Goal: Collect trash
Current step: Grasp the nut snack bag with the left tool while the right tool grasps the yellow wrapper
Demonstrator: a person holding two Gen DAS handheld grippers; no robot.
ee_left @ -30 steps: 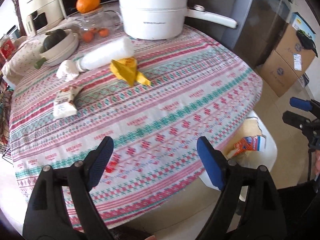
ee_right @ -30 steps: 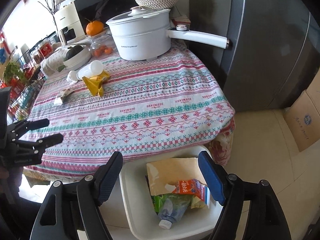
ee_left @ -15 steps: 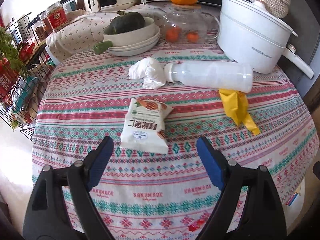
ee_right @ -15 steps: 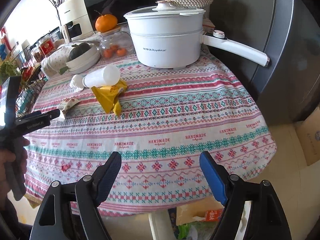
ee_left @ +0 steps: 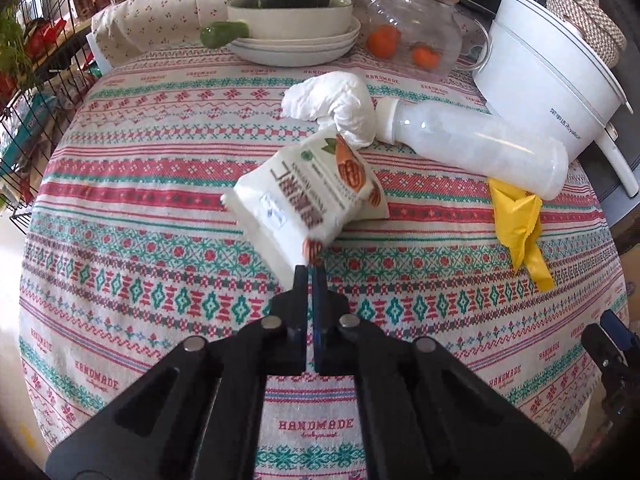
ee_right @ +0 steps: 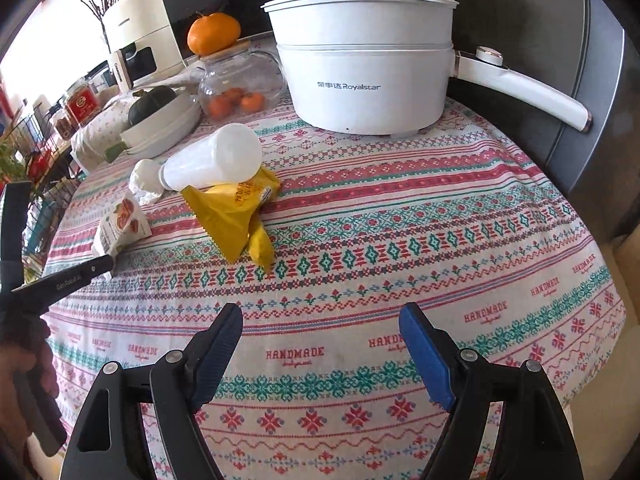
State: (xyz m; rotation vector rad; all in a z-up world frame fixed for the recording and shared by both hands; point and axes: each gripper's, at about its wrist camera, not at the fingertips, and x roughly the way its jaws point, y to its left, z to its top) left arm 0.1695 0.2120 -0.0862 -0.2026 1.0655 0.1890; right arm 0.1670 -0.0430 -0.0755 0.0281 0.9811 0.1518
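Note:
My left gripper (ee_left: 310,271) is shut on the near edge of a white snack packet (ee_left: 308,196) with a nut picture, tilting it up off the patterned tablecloth (ee_left: 160,264). Behind it lie a crumpled white tissue (ee_left: 334,102), an empty white plastic bottle (ee_left: 472,148) on its side and a yellow wrapper (ee_left: 518,224). In the right wrist view the packet (ee_right: 120,226), tissue (ee_right: 145,178), bottle (ee_right: 210,160) and yellow wrapper (ee_right: 236,212) lie left of centre. My right gripper (ee_right: 320,322) is open and empty over the table's near edge.
A white electric pot (ee_right: 364,68) with a long handle stands at the back. A glass jar of oranges (ee_right: 236,84), stacked bowls with a green squash (ee_left: 290,20) and a wire rack (ee_left: 24,60) stand at the back left. A dark fridge (ee_right: 580,60) stands right of the table.
My left gripper moved in and closed on the snack packet, lifting its near edge. My right gripper swung up from the trash bin to face the table, still open.

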